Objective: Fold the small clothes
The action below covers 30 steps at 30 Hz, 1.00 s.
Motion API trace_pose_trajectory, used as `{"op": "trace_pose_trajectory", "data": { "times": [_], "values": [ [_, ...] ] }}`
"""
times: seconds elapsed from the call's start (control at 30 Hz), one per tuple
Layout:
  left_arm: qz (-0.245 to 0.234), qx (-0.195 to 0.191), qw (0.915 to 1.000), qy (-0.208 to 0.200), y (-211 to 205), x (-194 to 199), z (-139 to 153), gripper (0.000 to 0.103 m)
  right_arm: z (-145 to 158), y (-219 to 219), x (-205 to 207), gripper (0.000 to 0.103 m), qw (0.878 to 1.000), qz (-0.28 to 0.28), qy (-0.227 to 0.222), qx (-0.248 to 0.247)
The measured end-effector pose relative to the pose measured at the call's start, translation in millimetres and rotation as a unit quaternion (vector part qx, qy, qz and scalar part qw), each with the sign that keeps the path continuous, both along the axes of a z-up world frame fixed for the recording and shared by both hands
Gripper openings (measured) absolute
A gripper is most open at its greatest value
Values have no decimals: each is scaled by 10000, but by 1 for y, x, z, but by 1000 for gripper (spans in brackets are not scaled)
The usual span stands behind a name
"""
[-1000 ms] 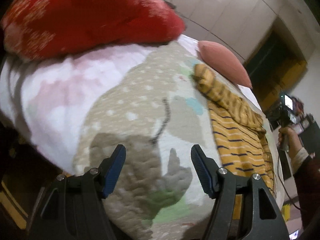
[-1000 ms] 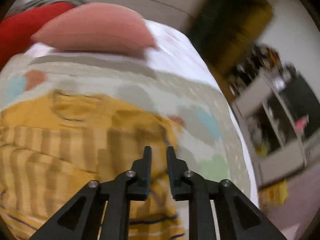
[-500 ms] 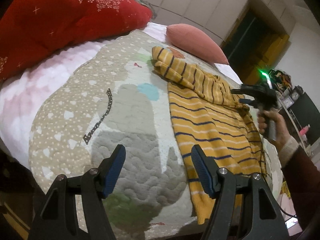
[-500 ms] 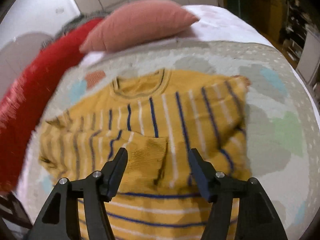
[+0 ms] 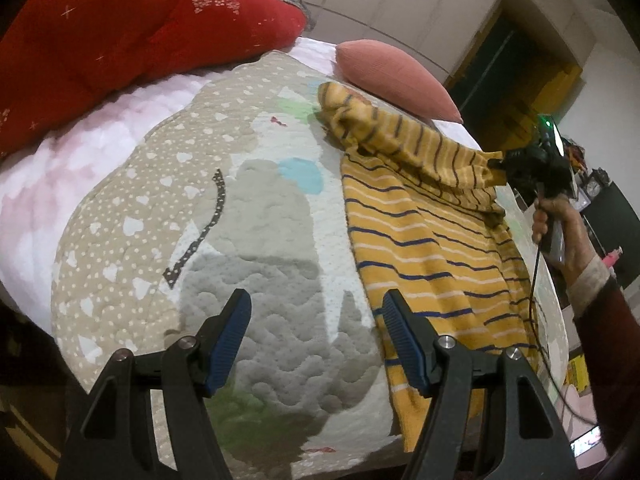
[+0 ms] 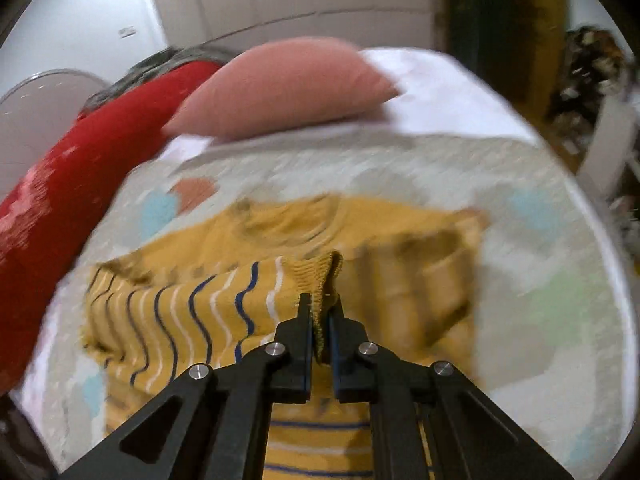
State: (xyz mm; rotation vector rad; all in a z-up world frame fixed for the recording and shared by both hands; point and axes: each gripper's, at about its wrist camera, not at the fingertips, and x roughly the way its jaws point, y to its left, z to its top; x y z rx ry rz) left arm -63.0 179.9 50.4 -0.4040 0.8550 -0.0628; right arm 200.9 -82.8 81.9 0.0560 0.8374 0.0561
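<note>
pink pillow (image 5: 394, 76) just beyond sweater (image 5: 432, 248)

Left hand-held gripper (image 5: 316, 338): black angular frame with triangular cut-outs, silver screw heads at the joints, blue ribbed pads (image 5: 230, 338) on the fingers. Right hand-held gripper (image 6: 320, 312): same black frame and silver screws. Seen from the left wrist camera: green light on top, thin black cable trailing. Right hand (image 5: 560, 232): bare skin, pale cuff, dark red sleeve.
</note>
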Motion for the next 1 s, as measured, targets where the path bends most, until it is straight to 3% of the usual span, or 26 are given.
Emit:
{"op": "trace_pose_trajectory", "data": {
  "times": [0.1, 0.2, 0.33, 0.5, 0.6, 0.73, 0.87, 1.0],
  "values": [
    [-49, 32, 10000, 53, -4, 5, -3, 67, -7, -25, 18, 9, 9979, -506, 244, -315],
    [-105, -24, 9999, 99, -7, 10, -4, 67, -34, -53, 34, 23, 9901, -917, 870, -608],
    [-202, 58, 9998, 59, -14, 12, -2, 68, -23, -91, -1, 48, 9911, -1186, 595, 59],
    [-303, -126, 9994, 69, -21, 9, -4, 72, -1, -117, -58, 59, 9942, -977, 376, 232],
    [-361, -261, 9989, 141, -29, 6, -7, 72, 6, -119, -95, 59, 9955, -760, 364, 430],
    [-405, -275, 9987, 142, -36, -1, -5, 72, 9, -82, -107, 59, 9929, 6, 333, 1145],
    [-356, -72, 9993, -45, -35, -10, 4, 72, -1, 1, -103, 59, 9786, 999, 626, 1687],
    [-244, 92, 9996, -103, -21, -14, 3, 73, 3, 86, -74, 59, 9713, 1488, 541, 1774]
  ]
}}
